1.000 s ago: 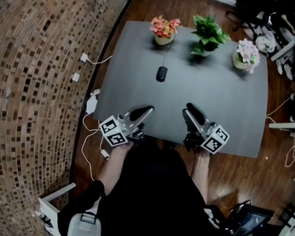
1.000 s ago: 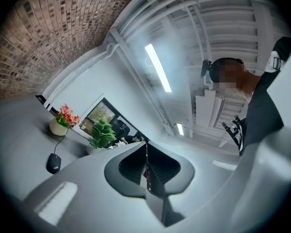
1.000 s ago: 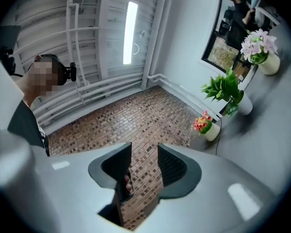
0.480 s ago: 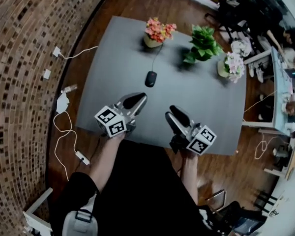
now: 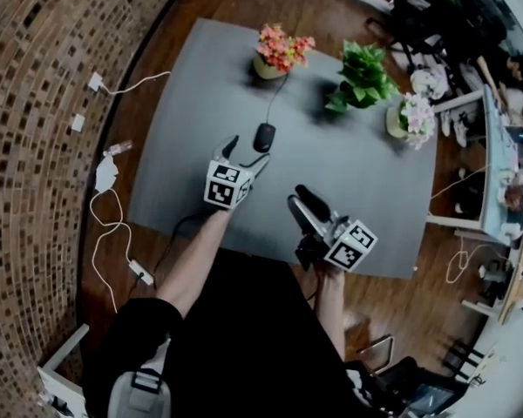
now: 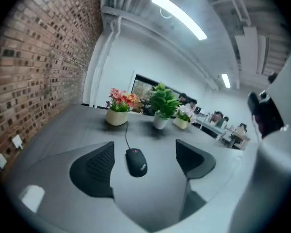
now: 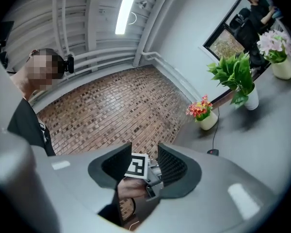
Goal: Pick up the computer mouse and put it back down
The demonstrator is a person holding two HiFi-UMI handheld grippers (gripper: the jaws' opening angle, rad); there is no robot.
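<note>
A black computer mouse [image 5: 263,137] lies on the grey table [image 5: 183,172], and its cable runs back toward a flower pot. My left gripper [image 5: 247,151] hangs low over the table just short of the mouse, and its jaws have just been opening. In the left gripper view the mouse [image 6: 136,162] shows between the two spread pads [image 6: 101,170], untouched by either. Nearer the table's front edge is my right gripper [image 5: 303,200]. In its own view the right gripper [image 7: 144,166] has a narrow gap between the jaws, with nothing held.
Three pots stand along the table's back: orange-pink flowers [image 5: 275,52], a green plant [image 5: 363,72] and pale pink flowers [image 5: 414,113]. Cables and a white adapter [image 5: 105,174] lie on the floor at the left by the brick wall. Chairs and desks crowd the right side.
My left gripper has moved forward and down to the mouse, and its jaws have gone from shut to wide apart. The right gripper has shifted only a little.
</note>
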